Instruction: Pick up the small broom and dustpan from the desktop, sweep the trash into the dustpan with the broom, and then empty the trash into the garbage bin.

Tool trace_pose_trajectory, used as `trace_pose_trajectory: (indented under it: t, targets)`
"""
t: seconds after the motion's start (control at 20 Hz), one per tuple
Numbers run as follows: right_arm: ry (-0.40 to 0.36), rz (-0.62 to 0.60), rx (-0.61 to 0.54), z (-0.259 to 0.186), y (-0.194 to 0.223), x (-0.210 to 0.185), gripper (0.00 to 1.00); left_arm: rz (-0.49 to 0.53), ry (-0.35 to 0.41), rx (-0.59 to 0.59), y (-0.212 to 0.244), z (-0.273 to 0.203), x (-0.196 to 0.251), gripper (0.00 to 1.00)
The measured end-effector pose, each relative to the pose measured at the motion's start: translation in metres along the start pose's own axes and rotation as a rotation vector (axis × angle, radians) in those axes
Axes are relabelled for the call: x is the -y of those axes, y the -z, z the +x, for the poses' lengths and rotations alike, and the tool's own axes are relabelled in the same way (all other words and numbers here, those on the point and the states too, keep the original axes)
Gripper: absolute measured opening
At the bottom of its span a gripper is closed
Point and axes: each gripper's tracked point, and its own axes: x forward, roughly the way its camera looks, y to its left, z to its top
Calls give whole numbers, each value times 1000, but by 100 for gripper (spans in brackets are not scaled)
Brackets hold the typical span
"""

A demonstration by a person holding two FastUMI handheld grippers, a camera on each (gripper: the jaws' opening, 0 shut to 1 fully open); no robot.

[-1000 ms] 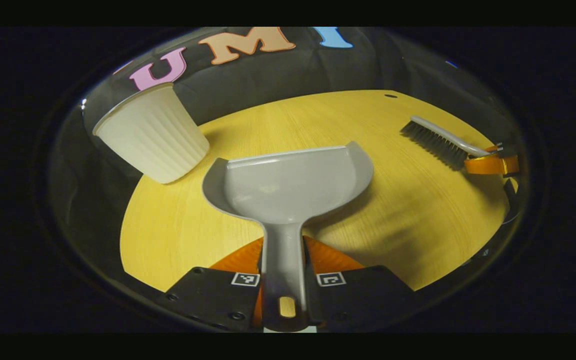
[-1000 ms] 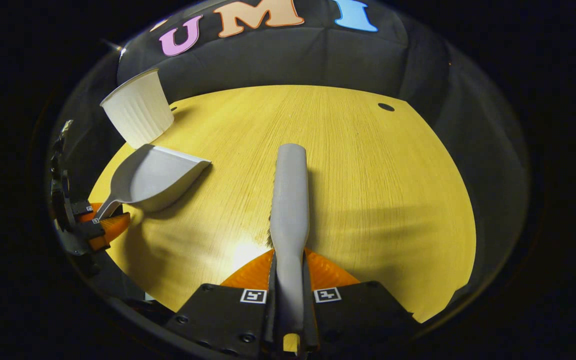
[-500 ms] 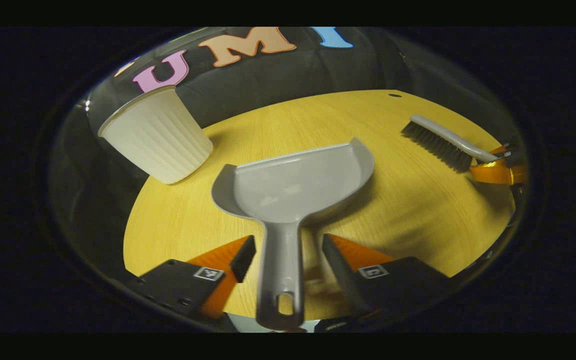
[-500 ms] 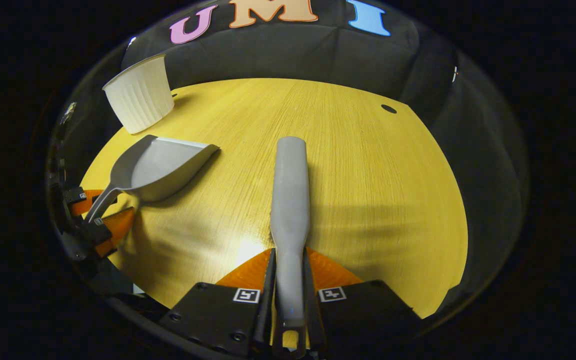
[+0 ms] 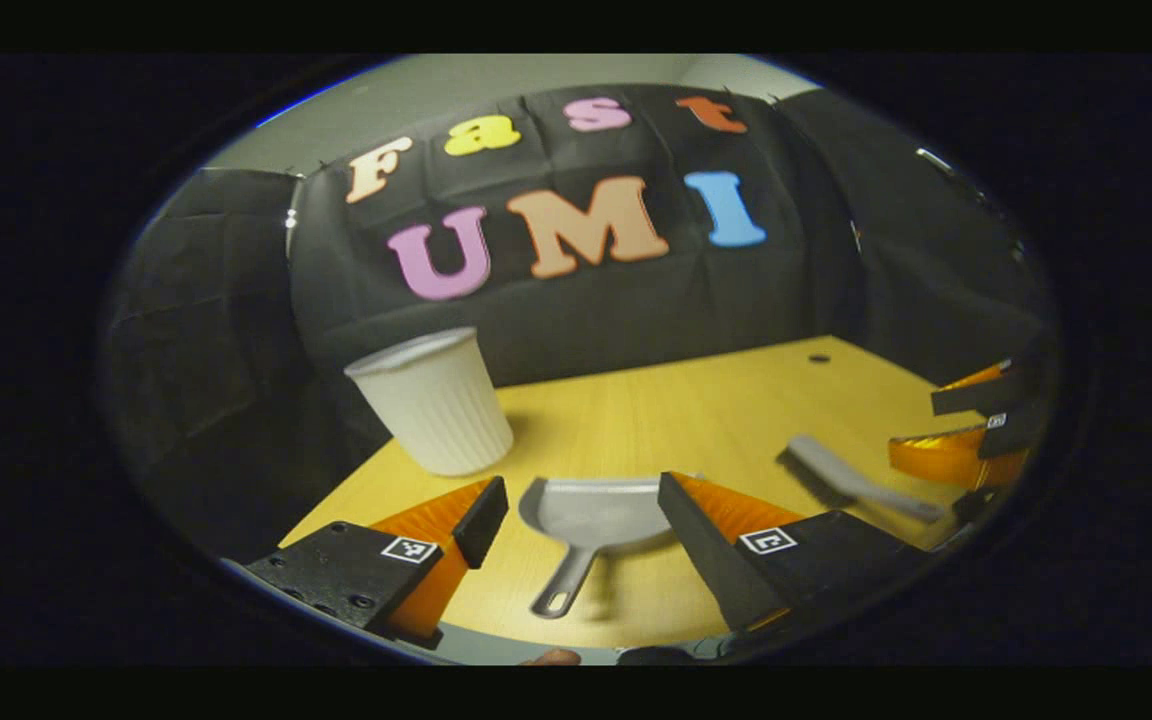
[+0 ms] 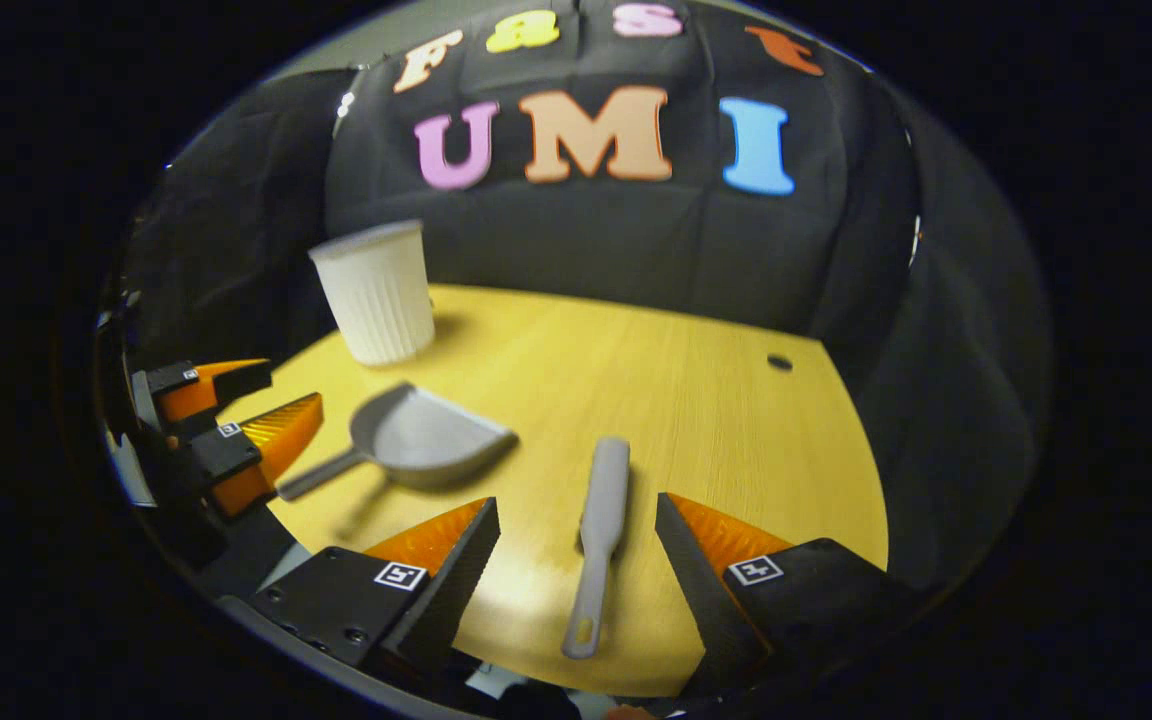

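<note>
The grey dustpan point(image 5: 591, 512) lies flat on the yellow table point(image 5: 696, 420), handle toward me, below and between the fingers of my left gripper point(image 5: 584, 492), which is open and clear of it. The grey broom point(image 6: 601, 520) lies on the table, handle toward me, under my right gripper point(image 6: 576, 512), also open and holding nothing. In the right gripper view the dustpan point(image 6: 426, 440) sits left of the broom, with the left gripper point(image 6: 271, 395) at its handle end. The left gripper view has the broom point(image 5: 856, 485) at the right, beside the right gripper point(image 5: 956, 425). The white ribbed garbage bin point(image 5: 433, 405) stands upright at the table's back left.
A small round hole point(image 6: 779, 362) marks the table's far right part. The table point(image 6: 716, 420) stretches bare behind the broom up to the black cloth wall. The bin point(image 6: 376, 295) stands just beyond the dustpan near the left edge.
Both grippers let go, the left first, then the right. Both pulled up and back, leaving dustpan and broom lying on the table.
</note>
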Motion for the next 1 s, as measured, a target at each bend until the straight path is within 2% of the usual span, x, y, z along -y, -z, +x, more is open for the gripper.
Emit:
trace_pose_trajectory:
  t: [0.1, 0.25, 0.35, 0.45, 0.5, 0.7, 0.75, 0.8, 1.0]
  targets:
    - [-2, 18, 194, -20, -66, -11, 92, -87, 18, 189, -65, -10, 5, 93]
    - [71, 25, 394, -52, -133, -19, 92, -179, 119, 310, -124, -27, 8, 93]
    - [123, 56, 450, -93, -147, -9, 92, -187, 186, 322, -150, -28, 13, 92]
    - [162, 85, 517, -124, -165, -5, 92, -174, 201, 390, -171, -30, 3, 93]
    - [197, 92, 516, -122, -164, -4, 92, -161, 208, 406, -176, -28, -3, 93]
    - [243, 88, 477, -107, -153, -13, 92, -128, 267, 427, -178, -21, -1, 93]
    - [253, 87, 473, -107, -152, -14, 92, -128, 279, 417, -174, -20, 1, 97]
    - [258, 89, 474, -108, -151, -17, 92, -128, 289, 408, -172, -19, 2, 93]
    - [279, 111, 489, -114, -154, -21, 92, -129, 326, 397, -171, -21, 2, 93]
